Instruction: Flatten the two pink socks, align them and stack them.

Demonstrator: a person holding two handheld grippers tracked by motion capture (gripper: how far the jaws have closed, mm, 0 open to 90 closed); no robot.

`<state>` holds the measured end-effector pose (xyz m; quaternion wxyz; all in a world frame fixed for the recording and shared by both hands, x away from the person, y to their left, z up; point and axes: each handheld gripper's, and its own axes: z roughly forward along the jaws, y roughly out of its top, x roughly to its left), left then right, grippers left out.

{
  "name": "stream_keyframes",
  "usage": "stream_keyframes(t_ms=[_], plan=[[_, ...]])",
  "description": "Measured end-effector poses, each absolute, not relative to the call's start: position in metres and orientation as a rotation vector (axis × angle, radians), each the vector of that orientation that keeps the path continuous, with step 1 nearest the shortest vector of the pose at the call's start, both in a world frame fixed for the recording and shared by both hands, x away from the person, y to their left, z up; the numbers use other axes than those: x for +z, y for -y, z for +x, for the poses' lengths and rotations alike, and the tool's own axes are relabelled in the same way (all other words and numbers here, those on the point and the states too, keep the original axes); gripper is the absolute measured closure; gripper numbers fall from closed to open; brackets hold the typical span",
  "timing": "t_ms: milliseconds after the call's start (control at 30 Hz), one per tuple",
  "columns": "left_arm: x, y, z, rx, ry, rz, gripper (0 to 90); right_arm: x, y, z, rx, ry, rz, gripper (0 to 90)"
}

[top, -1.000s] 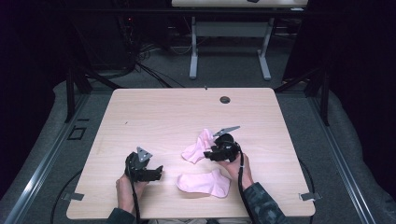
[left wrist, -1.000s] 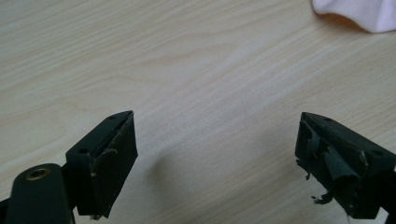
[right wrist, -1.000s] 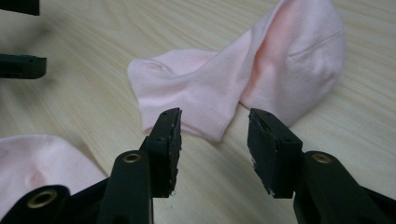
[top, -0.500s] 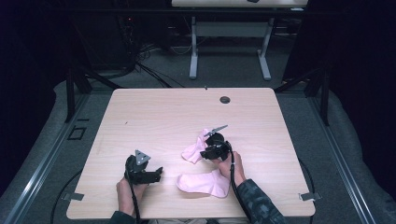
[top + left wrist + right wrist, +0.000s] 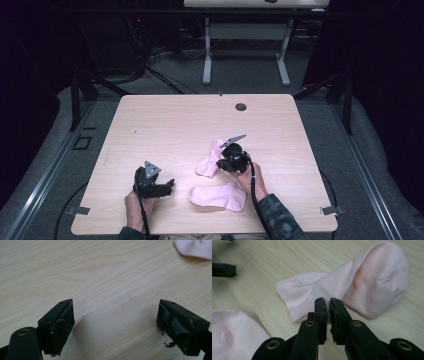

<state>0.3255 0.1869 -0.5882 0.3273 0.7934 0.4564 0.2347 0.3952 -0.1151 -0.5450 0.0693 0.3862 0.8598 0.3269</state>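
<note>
Right gripper view: jaws pinch pink sock (image 5: 367, 282).

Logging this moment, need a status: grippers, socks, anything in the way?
Right gripper shut on far sock. Left gripper open, on bare table. Near sock flat between hands. Nothing in the way.

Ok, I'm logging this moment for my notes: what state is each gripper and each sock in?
left gripper: open, over bare table, holding nothing.
right gripper: shut on the far sock's edge.
far sock: rumpled on the table, pinched at one edge.
near sock: lying flat, untouched.
</note>
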Motion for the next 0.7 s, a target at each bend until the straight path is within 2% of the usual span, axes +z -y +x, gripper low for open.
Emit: stream_keyframes(t_ms=[233, 367, 700], plan=[[-0.583, -0.180, 0.328, 0.597, -1.155, 2.106, 15.0, -0.509, 0.137, 0.387, 1.030, -2.545, 1.102, 84.4], [-0.572, -0.173, 0.330, 0.553, -1.109, 2.070, 15.1, -0.490, 0.144, 0.384, 1.109, -2.508, 1.097, 84.5], [-0.536, -0.125, 0.342, 0.312, -0.835, 1.985, 20.1, -0.465, 0.134, 0.380, 1.252, -2.461, 1.061, 84.6]])
